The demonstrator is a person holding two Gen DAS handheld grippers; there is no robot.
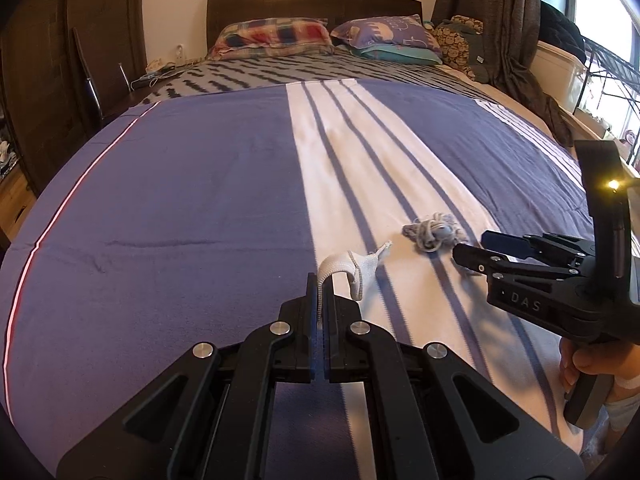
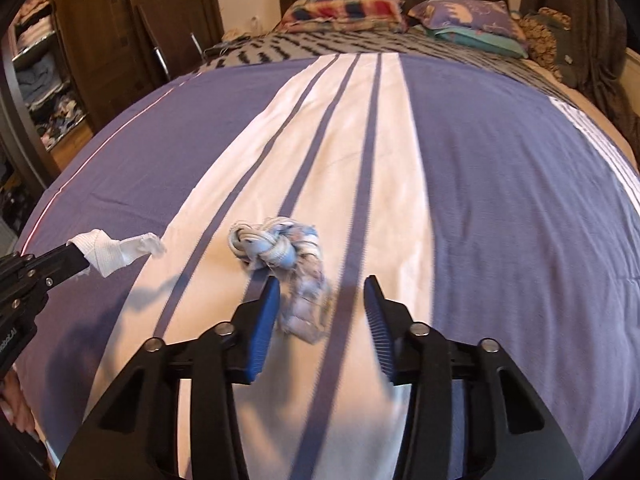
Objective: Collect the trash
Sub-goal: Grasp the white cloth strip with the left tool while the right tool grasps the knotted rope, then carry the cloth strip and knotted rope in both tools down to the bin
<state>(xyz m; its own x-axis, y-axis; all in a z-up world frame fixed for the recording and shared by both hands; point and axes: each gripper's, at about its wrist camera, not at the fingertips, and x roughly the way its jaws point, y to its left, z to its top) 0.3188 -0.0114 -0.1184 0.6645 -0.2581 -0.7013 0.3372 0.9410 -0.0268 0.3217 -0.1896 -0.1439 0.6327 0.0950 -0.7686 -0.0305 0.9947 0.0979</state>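
Note:
My left gripper [image 1: 320, 284] is shut on a white ribbed fabric scrap [image 1: 356, 268], held just above the bed; the scrap also shows at the left of the right wrist view [image 2: 116, 250]. A knotted blue-and-white rag [image 2: 276, 252] lies on the white striped band of the bedspread. My right gripper [image 2: 322, 288] is open, its jaws on either side of the rag's near tail. In the left wrist view the rag [image 1: 434, 234] lies just ahead of the right gripper [image 1: 476, 246].
The bed [image 1: 180, 200] has a purple-and-white striped cover, with pillows [image 1: 276, 36] and a dark headboard at the far end. A wooden wardrobe [image 2: 100, 32] stands on the left. Curtains and a window shelf [image 1: 560, 72] are on the right.

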